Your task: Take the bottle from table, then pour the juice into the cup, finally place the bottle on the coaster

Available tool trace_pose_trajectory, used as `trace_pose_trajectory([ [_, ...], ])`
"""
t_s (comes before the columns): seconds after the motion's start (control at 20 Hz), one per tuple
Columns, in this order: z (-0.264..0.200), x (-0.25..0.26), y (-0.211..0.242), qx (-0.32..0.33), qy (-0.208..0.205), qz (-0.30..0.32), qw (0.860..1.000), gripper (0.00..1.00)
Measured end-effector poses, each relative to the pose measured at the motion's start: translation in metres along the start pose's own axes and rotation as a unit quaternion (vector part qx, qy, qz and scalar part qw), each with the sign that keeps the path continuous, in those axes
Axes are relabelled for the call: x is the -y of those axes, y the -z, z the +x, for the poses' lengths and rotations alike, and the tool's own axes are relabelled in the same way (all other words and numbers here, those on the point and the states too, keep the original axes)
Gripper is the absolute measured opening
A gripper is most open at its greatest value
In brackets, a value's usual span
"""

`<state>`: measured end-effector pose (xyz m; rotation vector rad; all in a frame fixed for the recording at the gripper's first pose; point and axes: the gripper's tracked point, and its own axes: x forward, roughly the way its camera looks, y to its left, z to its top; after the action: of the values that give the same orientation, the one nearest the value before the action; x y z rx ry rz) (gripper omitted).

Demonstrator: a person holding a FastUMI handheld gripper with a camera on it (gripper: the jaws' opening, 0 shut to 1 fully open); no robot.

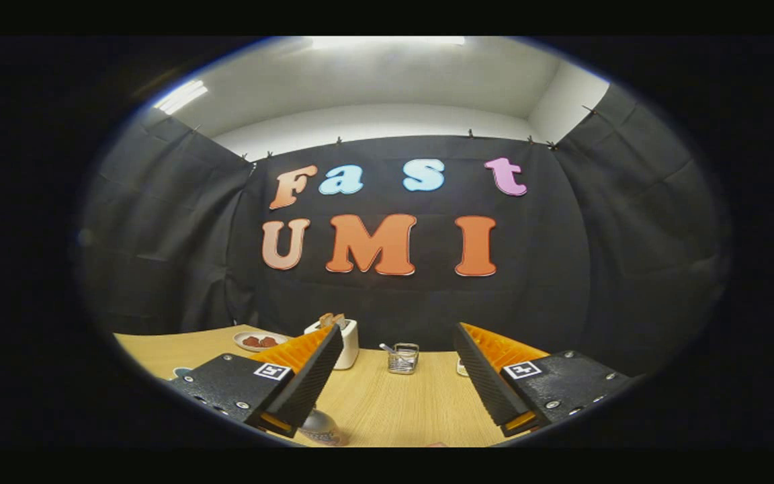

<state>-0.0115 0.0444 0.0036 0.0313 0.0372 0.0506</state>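
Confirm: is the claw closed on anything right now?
No. The claw is open, its fingers spread wide over bare table, with nothing pressed between them.

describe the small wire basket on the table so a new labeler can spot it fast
Start at the wooden table in front of the black cloth wall. Beyond the open gripper, near the far edge, stands the wire basket, right of the white toaster. It alone is see-through mesh, with a utensil leaning out.
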Motion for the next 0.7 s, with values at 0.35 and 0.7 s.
trace_pose_trajectory([
  [0.35, -0.009, -0.022, 0.017, -0.025, -0.029, 0.014, 0.999, 0.99],
  [0.7, -0.031, -0.052, 0.053, -0.052, -0.081, 0.027, 0.995, 0.99],
])
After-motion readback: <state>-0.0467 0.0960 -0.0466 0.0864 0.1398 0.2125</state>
